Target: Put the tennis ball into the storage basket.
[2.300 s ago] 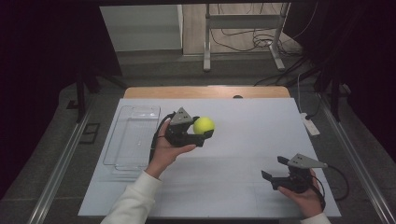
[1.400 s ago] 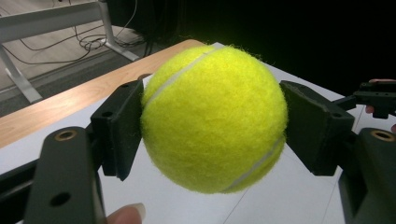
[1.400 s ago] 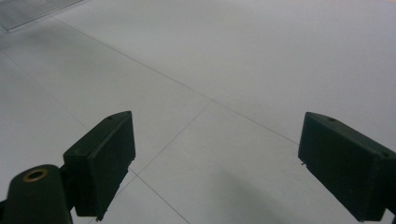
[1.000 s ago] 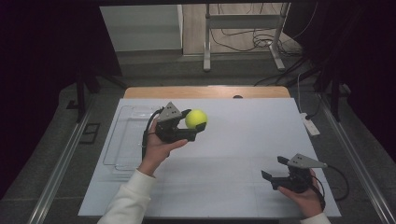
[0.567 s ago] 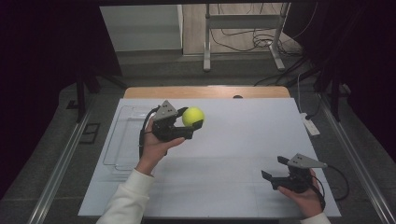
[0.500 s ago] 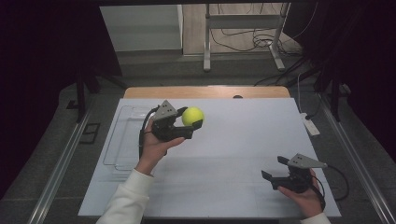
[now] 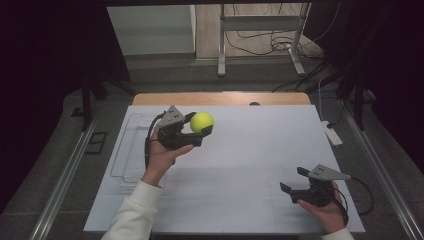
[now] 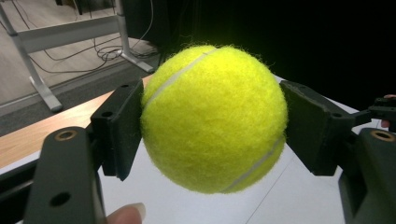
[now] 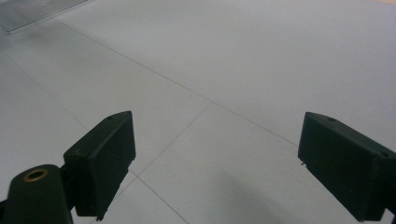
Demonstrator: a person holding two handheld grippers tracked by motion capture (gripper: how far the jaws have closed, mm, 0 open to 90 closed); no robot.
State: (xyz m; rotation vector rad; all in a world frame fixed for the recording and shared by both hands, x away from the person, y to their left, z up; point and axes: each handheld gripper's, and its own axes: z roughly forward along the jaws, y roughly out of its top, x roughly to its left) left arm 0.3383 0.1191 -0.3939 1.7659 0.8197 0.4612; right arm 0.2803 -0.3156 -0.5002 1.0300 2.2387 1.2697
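I hold my left gripper [image 7: 200, 131] up above the white table [image 7: 250, 150], and its 2 black jaws are closed on a fuzzy yellow-green tennis ball [image 7: 202, 122]. In the left gripper view the tennis ball [image 8: 214, 117] sits squarely between the flat pads [image 8: 123, 128], 1 pad pressed against each side, with its white seam curving over the top and down the lower right. The ball is clear of the table surface, which lies below and beyond it. The tip of 1 of my fingers [image 8: 125, 214] shows just under the left jaw.

Off to the side of my left gripper, behind my wrist in the high view, a clear rectangular plastic tray [image 7: 131, 150] lies flat on the table, near its left edge. The ball is not over the tray; it hangs over bare table just beside it.

My right gripper [image 7: 295, 181] rests low near the front right corner of the table, well apart from the left 1. Its jaws stand wide apart and hold nothing. In the right gripper view the right gripper [image 9: 215, 168] looks down on bare white table with thin lines crossing it, and a corner of the clear tray [image 9: 37, 11] shows far ahead at the upper left.
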